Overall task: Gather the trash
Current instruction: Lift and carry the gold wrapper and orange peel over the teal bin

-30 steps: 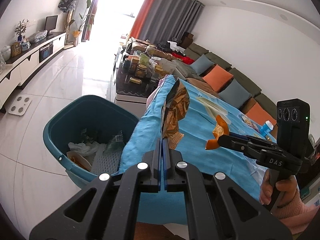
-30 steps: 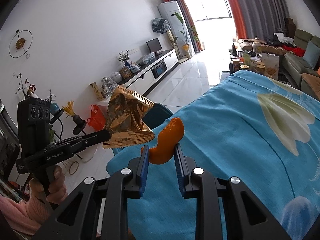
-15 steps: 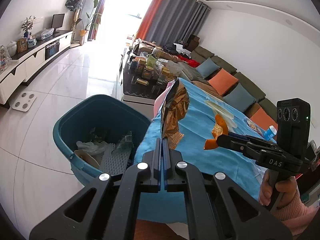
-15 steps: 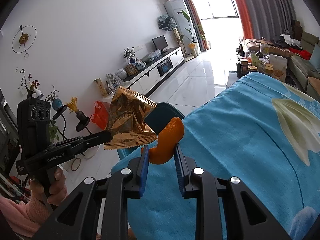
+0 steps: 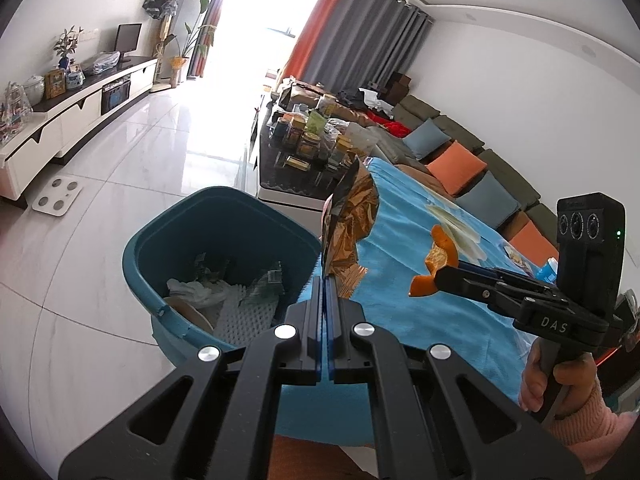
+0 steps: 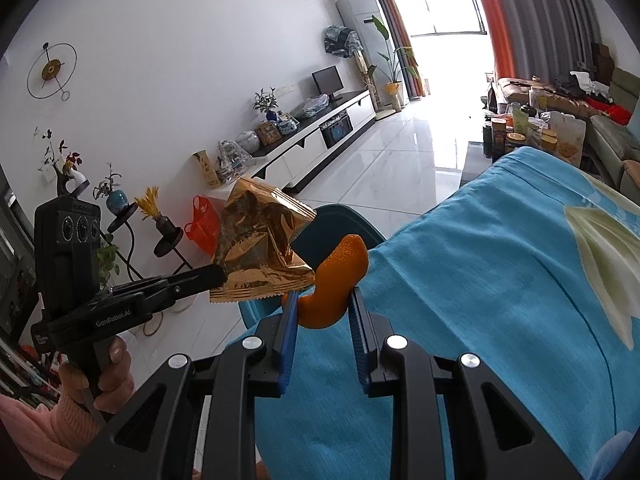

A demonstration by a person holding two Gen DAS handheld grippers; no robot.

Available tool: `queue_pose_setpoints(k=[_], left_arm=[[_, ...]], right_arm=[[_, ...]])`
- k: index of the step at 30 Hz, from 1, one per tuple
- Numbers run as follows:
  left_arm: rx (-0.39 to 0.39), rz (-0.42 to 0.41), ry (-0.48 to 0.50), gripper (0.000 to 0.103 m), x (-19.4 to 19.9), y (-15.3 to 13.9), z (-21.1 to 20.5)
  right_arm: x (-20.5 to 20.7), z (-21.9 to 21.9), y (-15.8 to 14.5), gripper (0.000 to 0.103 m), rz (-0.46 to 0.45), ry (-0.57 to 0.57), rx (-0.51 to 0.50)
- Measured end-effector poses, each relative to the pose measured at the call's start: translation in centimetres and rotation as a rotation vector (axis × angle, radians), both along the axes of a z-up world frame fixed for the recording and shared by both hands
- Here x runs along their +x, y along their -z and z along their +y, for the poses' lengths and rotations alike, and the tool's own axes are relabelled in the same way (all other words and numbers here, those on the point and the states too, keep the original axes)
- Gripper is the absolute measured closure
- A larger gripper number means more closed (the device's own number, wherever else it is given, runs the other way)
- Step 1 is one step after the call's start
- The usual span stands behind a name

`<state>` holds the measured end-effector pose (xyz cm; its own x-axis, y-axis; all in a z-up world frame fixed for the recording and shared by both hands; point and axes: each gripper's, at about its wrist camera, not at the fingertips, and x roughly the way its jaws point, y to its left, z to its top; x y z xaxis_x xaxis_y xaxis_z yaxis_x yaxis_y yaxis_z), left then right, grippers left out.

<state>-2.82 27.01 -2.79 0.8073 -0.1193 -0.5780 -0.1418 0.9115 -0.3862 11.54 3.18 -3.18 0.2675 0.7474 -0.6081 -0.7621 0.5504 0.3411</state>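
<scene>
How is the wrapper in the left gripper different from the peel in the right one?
The wrapper is shiny, crinkled gold foil; the peel is matte orange and curled. The wrapper is larger and flat, the peel thick. The left gripper pinches the wrapper's edge, while the right gripper stays wider. Both are held up.

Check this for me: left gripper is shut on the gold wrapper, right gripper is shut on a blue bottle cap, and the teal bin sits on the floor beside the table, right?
One thing is wrong. The right gripper is shut on an orange peel, not a blue bottle cap; the right wrist view shows it between the fingers. The left gripper is shut on the gold wrapper, and the teal bin sits on the floor beside the table.
</scene>
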Motion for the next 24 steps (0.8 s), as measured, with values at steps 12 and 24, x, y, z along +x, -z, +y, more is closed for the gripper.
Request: queue_pose_setpoints(k=[12,24], left_arm=[[-0.002,0.01,-0.025,0.101,-0.2,0.1,0.5],[-0.003,0.02,-0.044,0.101,-0.4,0.5,1.2]], right_arm=[[0.3,1.3,-0.1,0.08,-0.006,-0.025,-0.009],[0.5,2.4,0.1,0.08,-0.009,-0.041,-0.022]])
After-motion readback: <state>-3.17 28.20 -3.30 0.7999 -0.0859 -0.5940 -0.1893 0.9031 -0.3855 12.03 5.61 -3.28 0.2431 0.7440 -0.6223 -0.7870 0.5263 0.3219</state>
